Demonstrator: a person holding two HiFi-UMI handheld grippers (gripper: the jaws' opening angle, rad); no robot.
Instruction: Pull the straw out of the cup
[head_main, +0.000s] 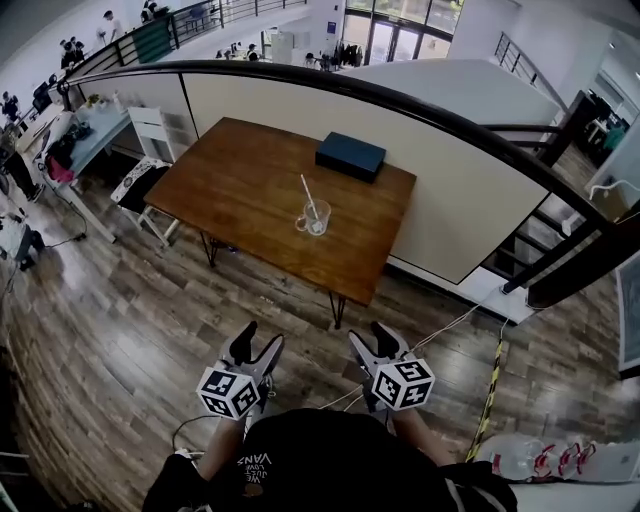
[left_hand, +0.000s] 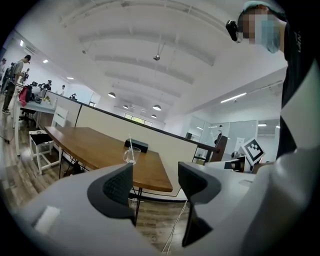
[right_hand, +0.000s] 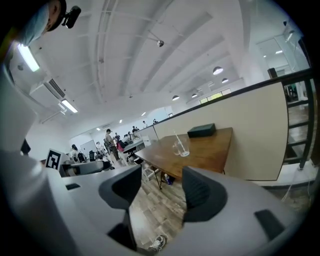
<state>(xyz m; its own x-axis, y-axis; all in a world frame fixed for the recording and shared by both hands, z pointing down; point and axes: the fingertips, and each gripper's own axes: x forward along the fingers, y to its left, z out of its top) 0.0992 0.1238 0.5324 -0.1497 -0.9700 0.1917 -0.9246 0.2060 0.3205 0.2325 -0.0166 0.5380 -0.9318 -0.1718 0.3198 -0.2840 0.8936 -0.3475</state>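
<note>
Approach stage, by the look. Left gripper (head_main: 257, 345) and right gripper (head_main: 372, 340) spread wide, empty, well short of table (head_main: 230, 190). Straw (head_main: 308, 195) in cup (head_main: 313, 220). Next, likely: reach in, pinch straw.

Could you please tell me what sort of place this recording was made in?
Probably an open-plan office: a wooden table stands by a railed partition next to a staircase, with occupied desks beyond.

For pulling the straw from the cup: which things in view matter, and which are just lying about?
Job: straw; cup holding it; table; left claw, right claw, both open and empty.
Lying about: dark box on the table; white chair off its left end.
</note>
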